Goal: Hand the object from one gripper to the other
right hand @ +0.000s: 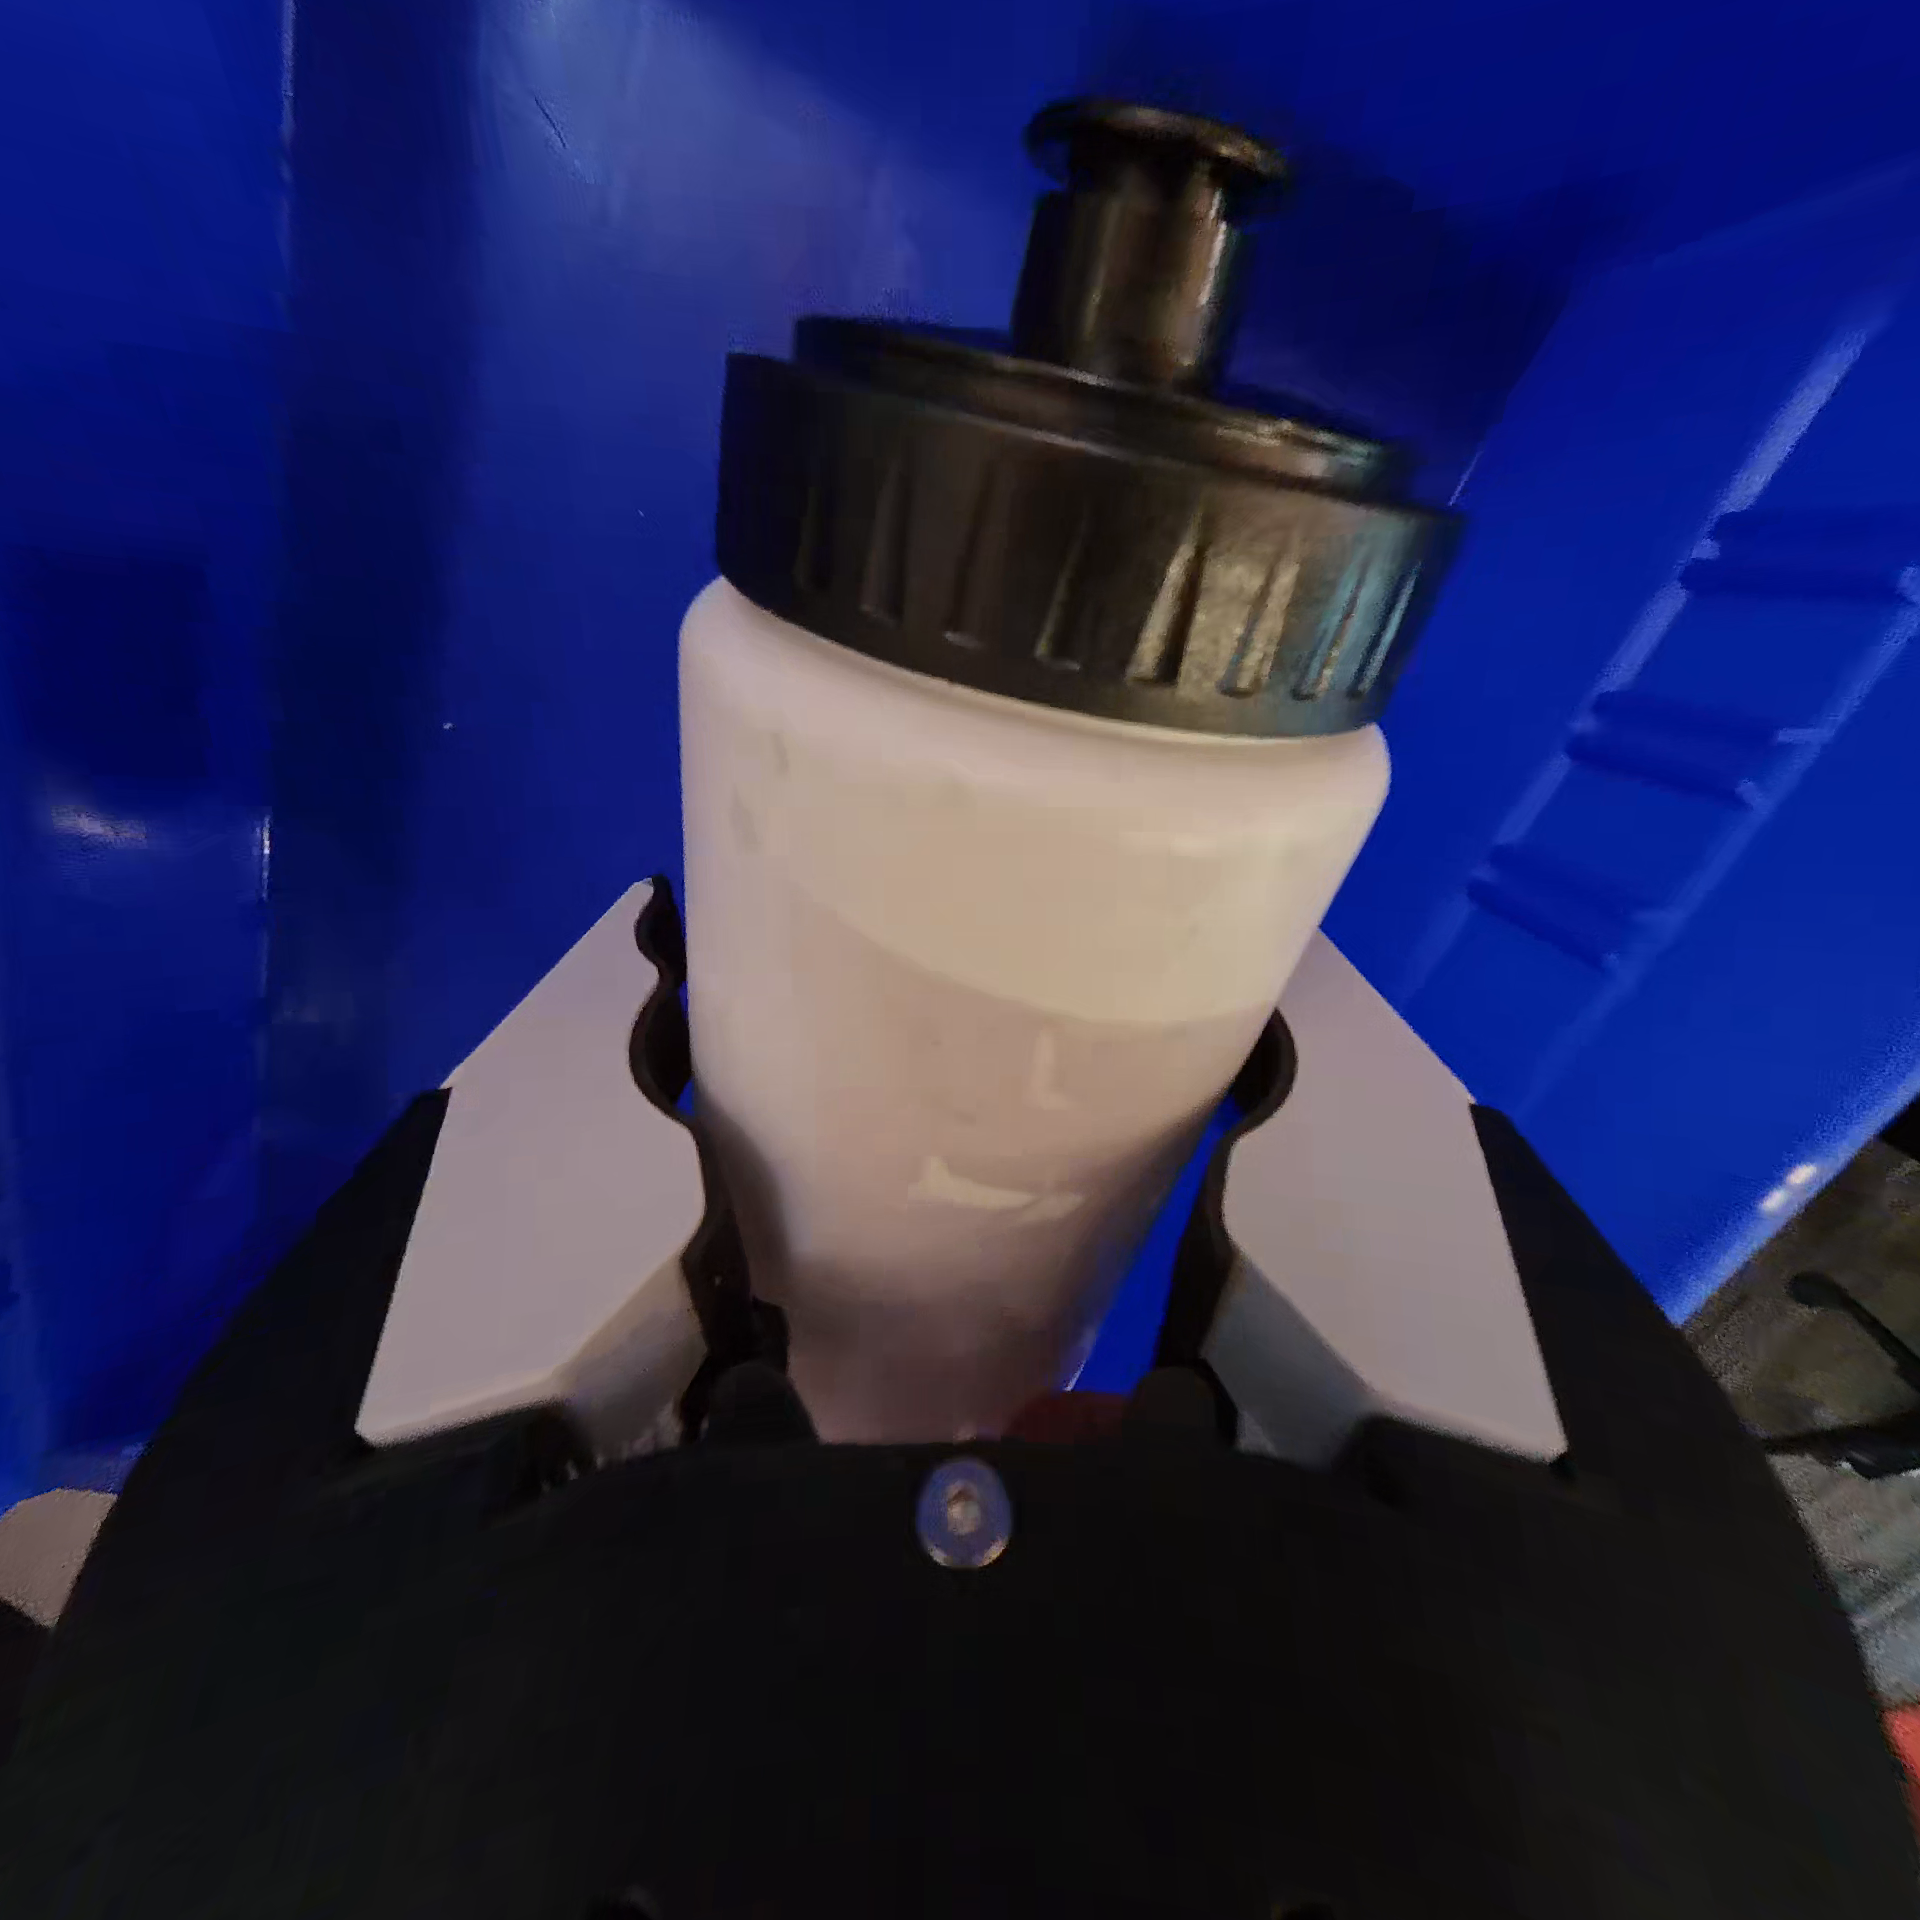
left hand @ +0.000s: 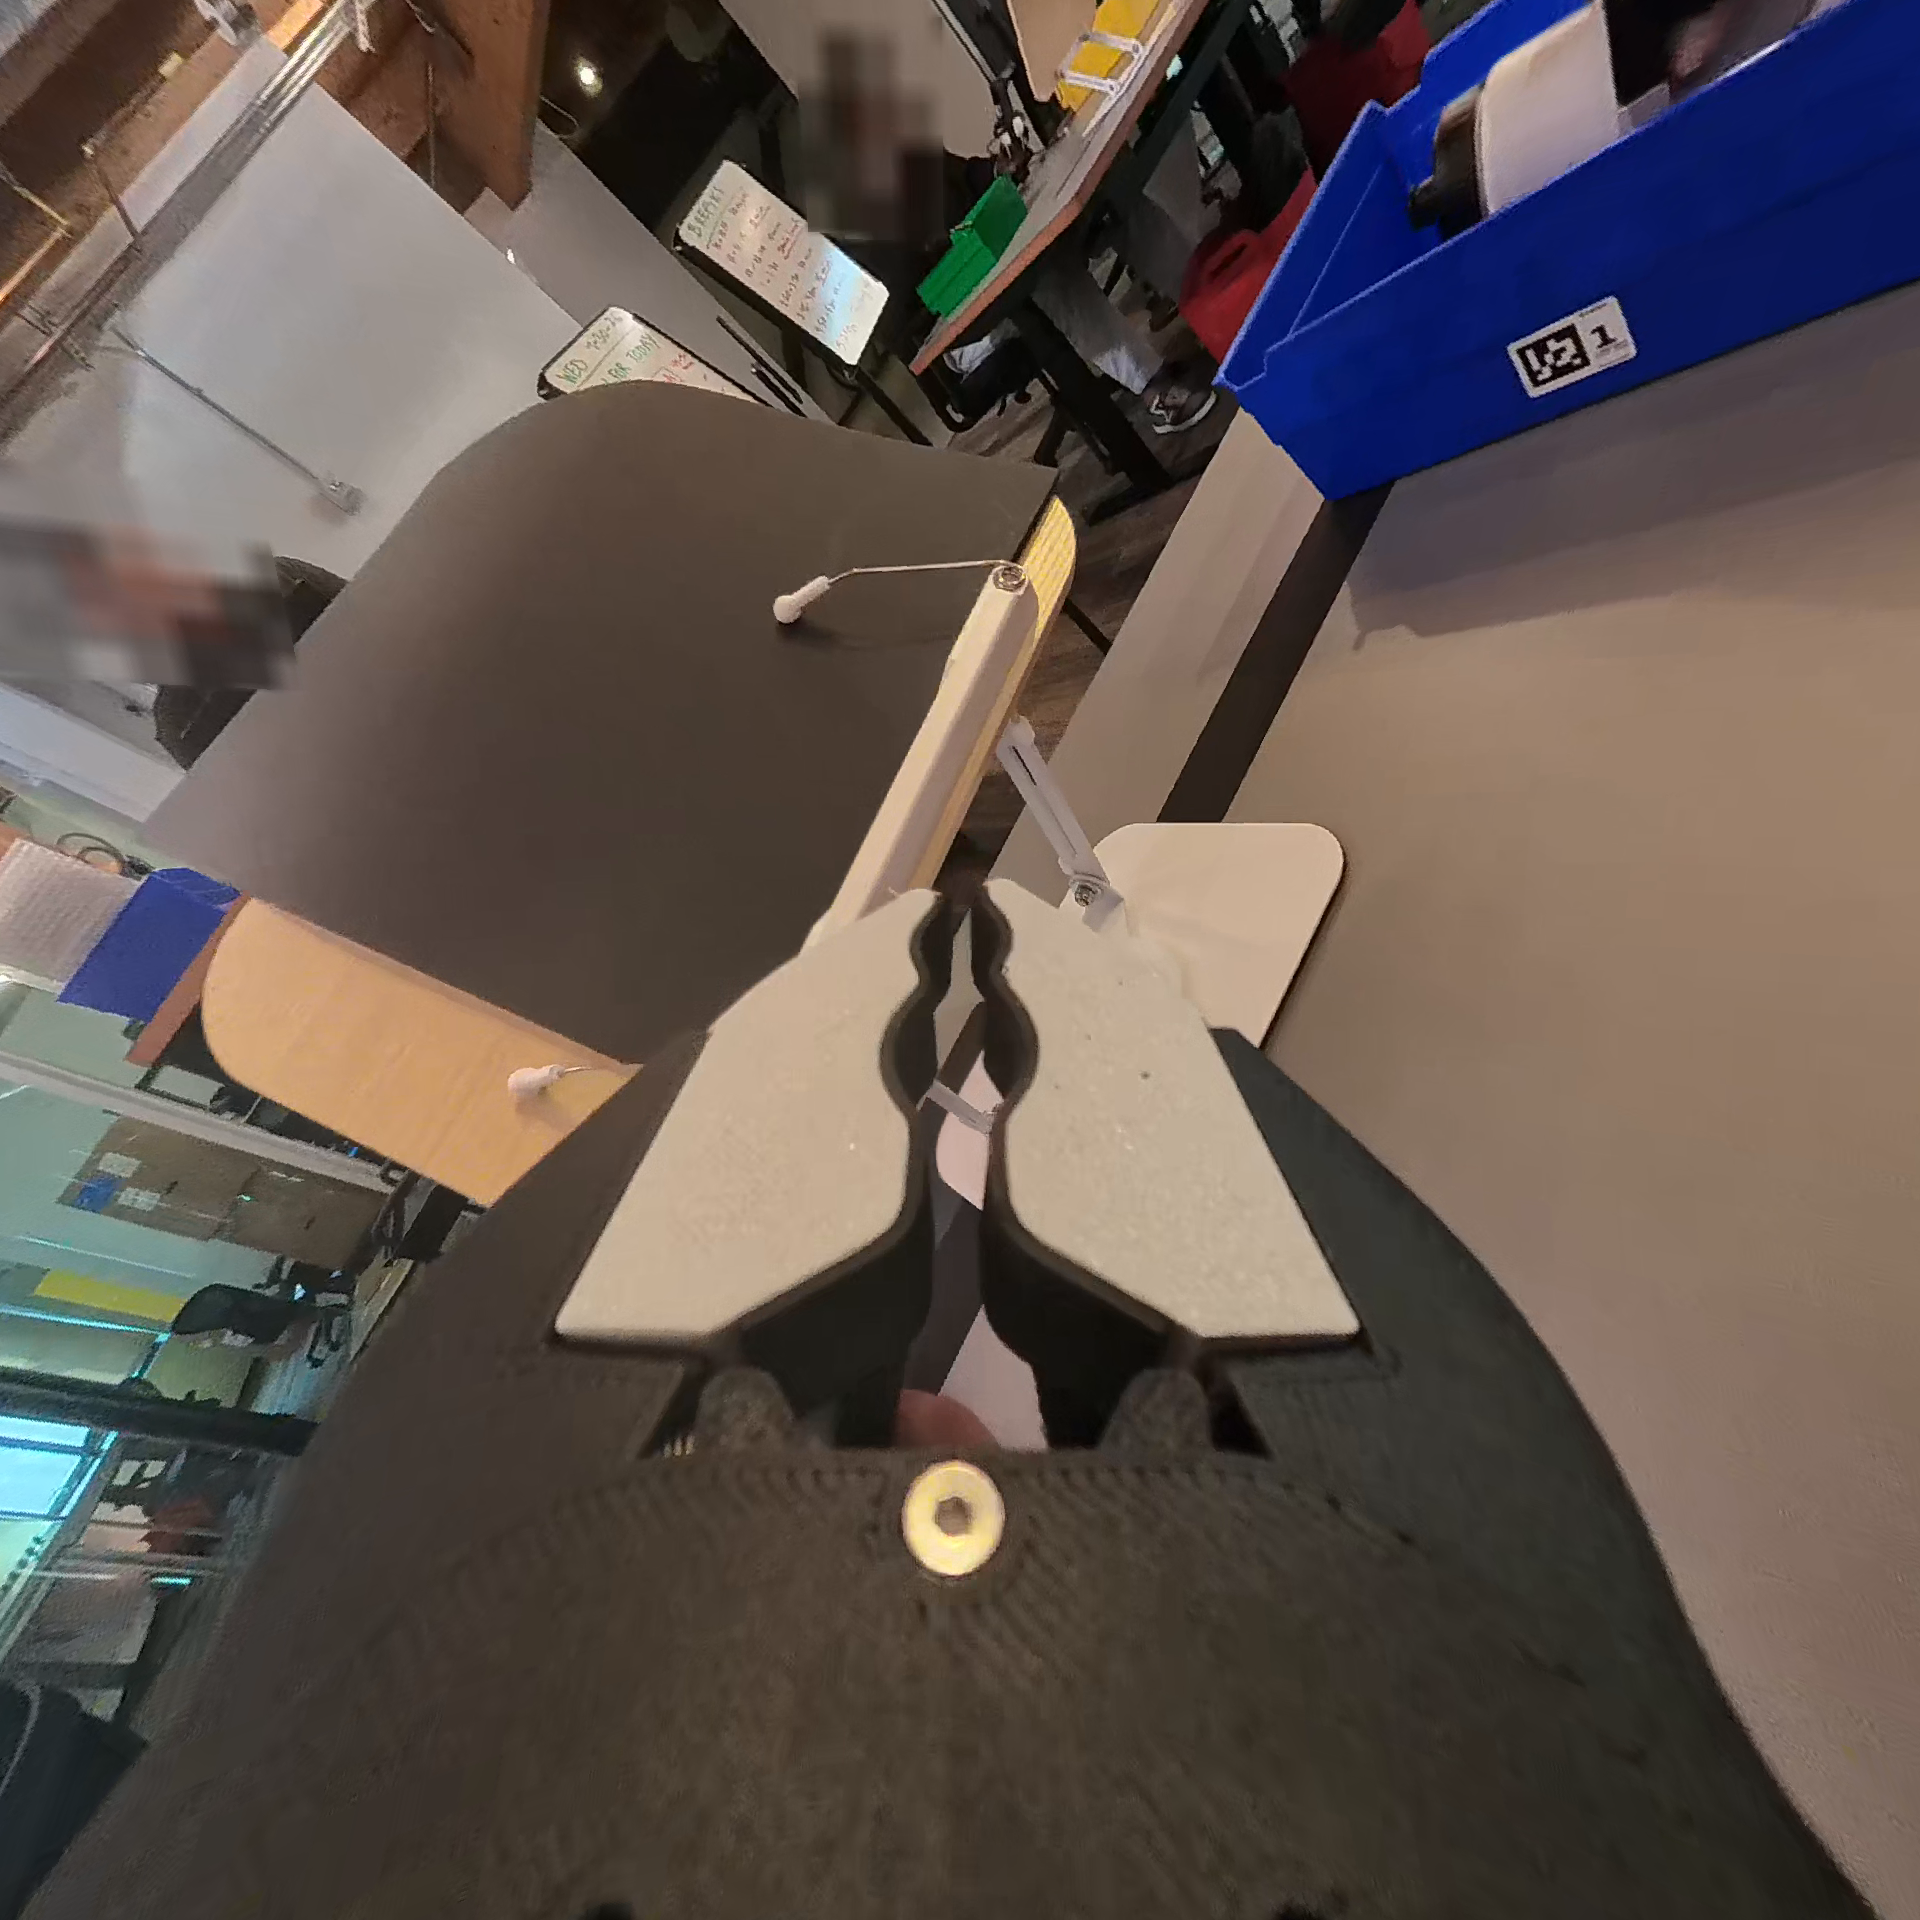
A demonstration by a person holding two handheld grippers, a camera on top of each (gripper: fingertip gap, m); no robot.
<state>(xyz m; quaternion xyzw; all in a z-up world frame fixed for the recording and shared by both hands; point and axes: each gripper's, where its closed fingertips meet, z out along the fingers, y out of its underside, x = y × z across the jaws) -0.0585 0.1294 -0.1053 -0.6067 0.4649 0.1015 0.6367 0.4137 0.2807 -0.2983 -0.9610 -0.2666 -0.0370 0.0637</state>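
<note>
right gripper (right hand: 977, 1049): jaws clamped on the lower body of a white bottle (right hand: 997, 935), black ribbed cap (right hand: 1081, 540) and spout toward upper centre of frame, inside a blue bin (right hand: 312, 520) filling the background. left gripper (left hand: 966, 935): jaws nearly together, holding nothing, low centre of frame above the grey counter (left hand: 1610, 1039); blue bin at upper right, bottle lying within it.

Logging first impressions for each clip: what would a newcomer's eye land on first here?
In the right wrist view, a white squeeze bottle with a ribbed black cap fills the middle, clamped in the right gripper against the blue bin wall. In the left wrist view, the left gripper is shut and empty over a grey table, the bin at upper right.
</note>
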